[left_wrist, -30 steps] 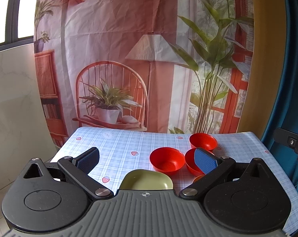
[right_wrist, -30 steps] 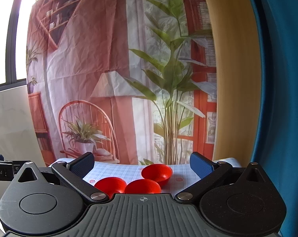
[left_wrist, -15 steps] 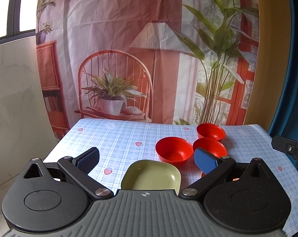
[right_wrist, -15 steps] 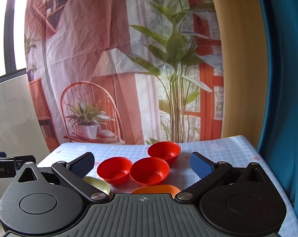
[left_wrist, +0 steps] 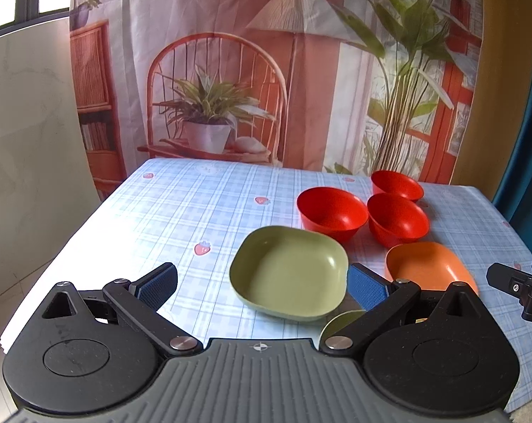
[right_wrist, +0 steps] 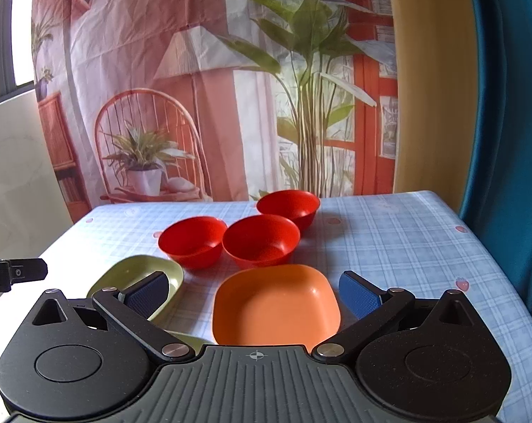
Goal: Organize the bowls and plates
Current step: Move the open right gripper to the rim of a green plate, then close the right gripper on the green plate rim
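A green square dish (left_wrist: 289, 276) lies on the checked tablecloth just ahead of my left gripper (left_wrist: 262, 285), which is open and holds nothing. An orange square dish (right_wrist: 274, 305) sits between the open, empty fingers of my right gripper (right_wrist: 253, 296). Three red bowls cluster behind: left (right_wrist: 192, 241), middle (right_wrist: 260, 239), far (right_wrist: 289, 206). In the left wrist view the same red bowls (left_wrist: 331, 211) and the orange dish (left_wrist: 430, 264) lie to the right. A second green rim (left_wrist: 340, 320) peeks out by the left gripper's right finger.
The table (left_wrist: 181, 211) carries a blue checked cloth with strawberry prints; its left half is bare. A printed backdrop hangs behind, with a blue curtain (right_wrist: 506, 105) at the right. The other gripper's tip shows at the right edge (left_wrist: 520, 287) and at the left edge (right_wrist: 15, 273).
Both grippers have risen and tilted down over the table, bringing the green and orange dishes into full view. Both stayed open and nothing on the table moved.
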Tool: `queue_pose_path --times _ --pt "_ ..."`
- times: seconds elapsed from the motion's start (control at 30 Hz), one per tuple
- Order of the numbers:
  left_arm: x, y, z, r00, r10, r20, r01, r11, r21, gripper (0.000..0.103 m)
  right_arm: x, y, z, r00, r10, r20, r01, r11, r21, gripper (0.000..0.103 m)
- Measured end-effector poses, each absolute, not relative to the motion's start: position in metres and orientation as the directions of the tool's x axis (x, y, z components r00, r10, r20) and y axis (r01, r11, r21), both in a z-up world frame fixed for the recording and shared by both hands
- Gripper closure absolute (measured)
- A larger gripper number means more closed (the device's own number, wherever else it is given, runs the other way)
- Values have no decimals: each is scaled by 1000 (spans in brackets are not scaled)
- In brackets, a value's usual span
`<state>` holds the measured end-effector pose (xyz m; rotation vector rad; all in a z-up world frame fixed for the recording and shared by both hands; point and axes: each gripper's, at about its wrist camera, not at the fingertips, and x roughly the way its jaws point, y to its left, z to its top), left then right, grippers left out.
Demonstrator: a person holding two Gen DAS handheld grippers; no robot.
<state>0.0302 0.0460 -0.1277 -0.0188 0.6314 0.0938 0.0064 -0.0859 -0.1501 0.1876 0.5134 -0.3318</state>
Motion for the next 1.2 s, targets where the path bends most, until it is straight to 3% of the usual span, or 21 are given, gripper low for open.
queue_pose_path --times 0.3,0.4,0.63,1.07,1.2 --pt "30 52 -162 750 38 -661 -65 998 -16 2 16 -72 -186 778 -195 -598 318 942 107 1" --pt "31 48 -177 722 3 -692 -36 999 -33 3 19 -66 -197 756 -170 -631 298 949 101 10" --pt "43 45 -215 624 -96 -775 10 993 -115 28 26 -62 -222 705 -108 -701 270 955 124 29" --pt "49 38 -241 543 -159 -825 47 986 -159 55 34 -63 -250 651 -31 -758 227 962 155 56" --pt "50 36 -241 546 -165 -822 58 985 -160 64 35 -60 -251 651 -23 -758 208 967 150 59"
